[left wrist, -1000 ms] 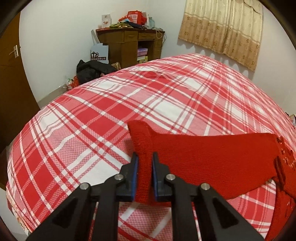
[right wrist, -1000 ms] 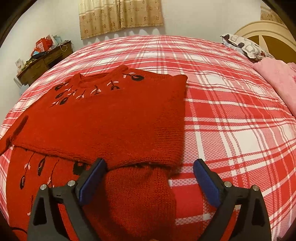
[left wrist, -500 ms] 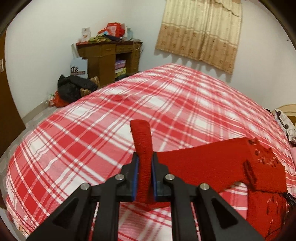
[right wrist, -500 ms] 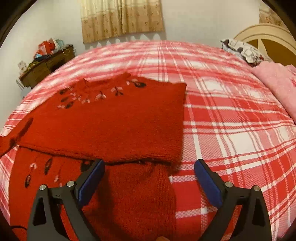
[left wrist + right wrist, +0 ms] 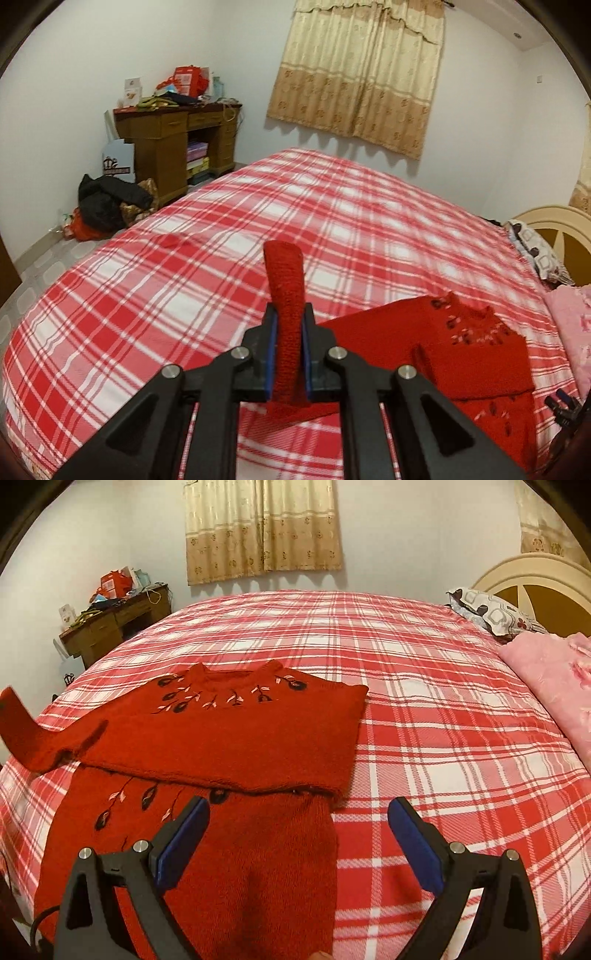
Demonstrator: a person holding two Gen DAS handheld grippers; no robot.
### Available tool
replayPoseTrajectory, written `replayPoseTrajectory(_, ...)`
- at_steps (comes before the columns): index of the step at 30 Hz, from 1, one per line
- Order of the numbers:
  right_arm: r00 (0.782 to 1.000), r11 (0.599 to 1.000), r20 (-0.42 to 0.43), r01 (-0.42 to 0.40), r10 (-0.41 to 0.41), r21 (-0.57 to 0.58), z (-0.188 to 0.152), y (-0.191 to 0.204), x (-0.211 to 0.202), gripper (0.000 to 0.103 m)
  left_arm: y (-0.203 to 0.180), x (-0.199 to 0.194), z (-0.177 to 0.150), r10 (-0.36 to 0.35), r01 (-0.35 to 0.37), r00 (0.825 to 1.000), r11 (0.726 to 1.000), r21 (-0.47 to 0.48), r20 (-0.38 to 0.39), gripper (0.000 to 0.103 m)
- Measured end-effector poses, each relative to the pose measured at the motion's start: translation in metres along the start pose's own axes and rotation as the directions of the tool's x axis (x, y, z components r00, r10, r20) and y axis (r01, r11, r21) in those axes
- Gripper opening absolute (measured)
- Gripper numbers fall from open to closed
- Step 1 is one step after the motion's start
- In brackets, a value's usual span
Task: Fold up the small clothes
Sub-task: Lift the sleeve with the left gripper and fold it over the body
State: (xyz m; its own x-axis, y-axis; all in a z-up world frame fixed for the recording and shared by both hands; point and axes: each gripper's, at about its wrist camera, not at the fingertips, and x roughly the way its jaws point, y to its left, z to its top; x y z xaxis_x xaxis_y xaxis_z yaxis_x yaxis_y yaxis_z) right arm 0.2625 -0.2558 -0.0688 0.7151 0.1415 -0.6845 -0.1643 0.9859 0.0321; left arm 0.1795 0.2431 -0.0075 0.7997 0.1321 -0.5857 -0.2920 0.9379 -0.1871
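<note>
Your left claw (image 5: 288,354) pinched the sleeve (image 5: 285,291) of the red sweater (image 5: 229,731) on the bed (image 5: 424,738); your right claw (image 5: 297,845) hung open. Best carry that sleeve flat across the chest, unstretched.

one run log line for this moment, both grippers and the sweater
left gripper: shut on sleeve | right gripper: open, empty | sweater: partly folded on bed

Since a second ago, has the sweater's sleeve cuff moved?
Yes. Clamped in the left gripper, the sleeve cuff has lifted off the plaid bedspread and now stands upright.
</note>
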Motion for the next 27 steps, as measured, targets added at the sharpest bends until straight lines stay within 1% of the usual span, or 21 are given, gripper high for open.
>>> replayPoseTrajectory(5, 1.0, 1.0, 0.016, -0.001, 0.001, 0.005, -0.005, -0.005, -0.011, 0.098, -0.025, -0.009, 0.016, -0.04, 0.039, 0.998, 0.999, 0.026, 0.038, 0.011)
replayPoseTrajectory(9, 0.997, 1.0, 0.072, 0.012, -0.013, 0.014, -0.013, -0.011, -0.024, 0.097, -0.043, -0.018, 0.031, -0.08, 0.078, 0.994, 0.996, 0.033, 0.068, 0.011)
replayPoseTrajectory(11, 0.996, 1.0, 0.086, 0.018, -0.02, 0.019, -0.016, -0.012, -0.028, 0.098, -0.049, -0.021, 0.037, -0.102, 0.1, 0.992, 0.995, 0.028, 0.077, 0.011)
replayPoseTrajectory(17, 0.999, 0.999, 0.05, 0.017, -0.019, 0.036, -0.028, -0.018, -0.027, 0.098, -0.073, -0.023, 0.052, -0.147, 0.145, 0.985, 0.989, 0.031, 0.09, 0.011)
replayPoseTrajectory(22, 0.999, 0.999, 0.047, 0.014, -0.016, 0.049, -0.038, -0.023, -0.031, 0.098, -0.093, -0.024, 0.06, -0.169, 0.165, 0.981, 0.985, 0.05, 0.096, 0.011)
replayPoseTrajectory(27, 0.999, 0.998, 0.049, 0.016, -0.019, 0.06, -0.047, -0.029, -0.035, 0.098, -0.115, -0.031, 0.071, -0.197, 0.191, 0.973, 0.98, 0.062, 0.122, 0.011)
